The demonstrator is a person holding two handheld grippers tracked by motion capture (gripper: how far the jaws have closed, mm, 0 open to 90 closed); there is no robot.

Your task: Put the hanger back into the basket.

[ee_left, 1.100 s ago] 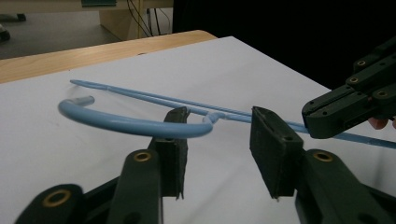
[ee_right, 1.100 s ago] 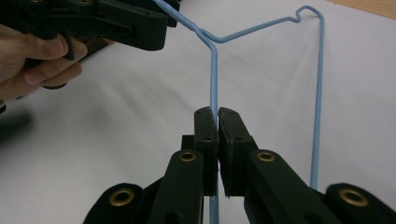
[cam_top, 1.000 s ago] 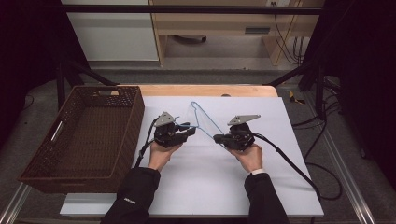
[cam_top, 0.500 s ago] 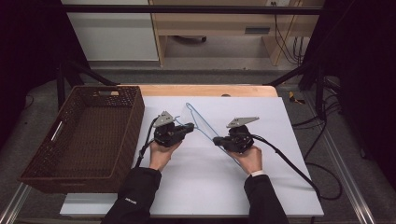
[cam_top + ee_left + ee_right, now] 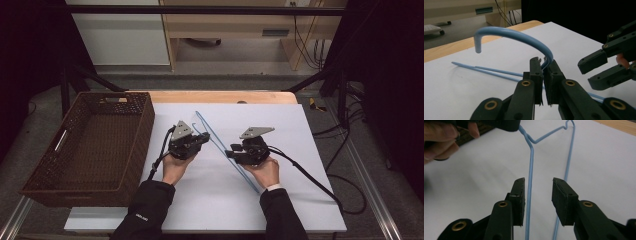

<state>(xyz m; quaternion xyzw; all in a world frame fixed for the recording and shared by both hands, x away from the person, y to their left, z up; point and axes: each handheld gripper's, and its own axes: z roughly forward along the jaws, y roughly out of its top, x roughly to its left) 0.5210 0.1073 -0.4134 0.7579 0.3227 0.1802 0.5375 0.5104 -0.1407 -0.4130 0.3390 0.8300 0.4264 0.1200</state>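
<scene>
**Hanger Passed to One Hand**

The blue wire hanger (image 5: pixel 220 145) lies slanted on the white counter (image 5: pixel 300 200), between the two grippers. The left gripper (image 5: pixel 543 65) has its fingers clenched tight on the neck of the hanger, just under the curved hook (image 5: pixel 506 33). The right gripper (image 5: pixel 538 192) has just been opening its fingers. The hanger's wires run between them, but the pads are not pressing on it, so it is let go there.

What could go wrong? Only one gripper holds the hanger now, and it holds a thin, smooth wire. If the left hand lifts, the long end could swing down and twist in the fingers, or slip out. It could also bump the right gripper, which sits very near. The woven brown basket (image 5: pixel 75 150) stands to the left; the long hanger could catch on its rim.

In the high view the hook is hard to see. In the right gripper view, the lower part of the hanger is cut off.
</scene>
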